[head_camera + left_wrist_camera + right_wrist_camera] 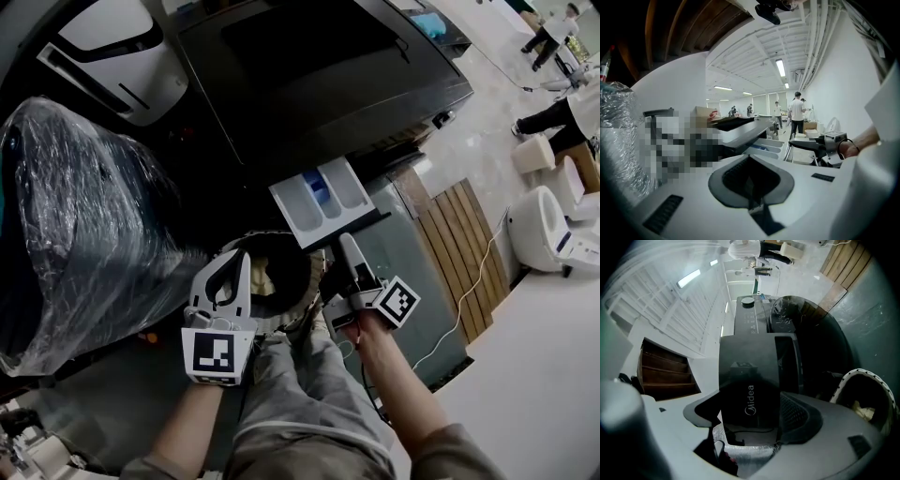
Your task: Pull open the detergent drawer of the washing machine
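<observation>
The washing machine [319,75] has a dark top. Its detergent drawer [322,200], white with grey compartments and a blue insert, stands pulled out towards me. My right gripper [343,251] is shut on the drawer's dark front panel [749,401], which carries a brand name and fills the space between the jaws of that gripper [750,420]. From the left gripper view the drawer [766,145] and the right gripper [825,144] show ahead on the right. My left gripper [234,262] hangs left of the drawer over the round door opening, shut with nothing held; its tips [749,157] meet.
A big dark bundle in clear plastic wrap [75,225] lies at the left. The drum opening with a white rim [272,277] is below the drawer. Wooden slats [459,253] and white toilets [544,225] stand at the right. People stand far back.
</observation>
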